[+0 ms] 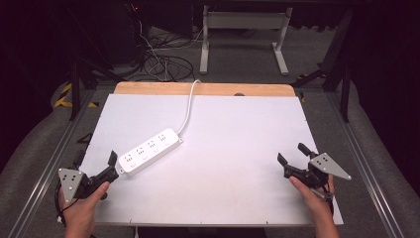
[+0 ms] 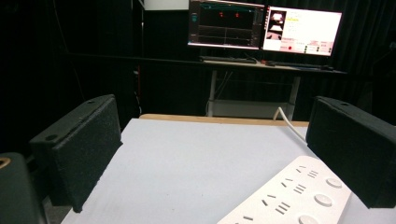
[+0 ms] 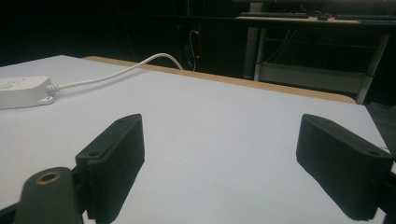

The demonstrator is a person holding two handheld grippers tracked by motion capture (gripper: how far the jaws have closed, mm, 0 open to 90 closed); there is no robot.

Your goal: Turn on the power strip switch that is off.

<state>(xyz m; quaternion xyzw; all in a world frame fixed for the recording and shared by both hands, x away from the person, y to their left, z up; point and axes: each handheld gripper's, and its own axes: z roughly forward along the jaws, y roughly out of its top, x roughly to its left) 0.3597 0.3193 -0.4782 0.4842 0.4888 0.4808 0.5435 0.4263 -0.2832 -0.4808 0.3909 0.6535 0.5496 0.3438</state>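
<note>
A: From the high view, where's the power strip [image 1: 148,150]?

B: Lying diagonally, near end just beside the left gripper [image 1: 110,163], jaws spread, empty.

A: Left gripper view?

B: Strip low right.

A: Right gripper [image 3: 219,163]?

B: Spread, strip well apart, far left.

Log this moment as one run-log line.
left gripper: open, beside power strip, not touching | right gripper: open, empty | strip: flat on table, cord to far edge
</note>
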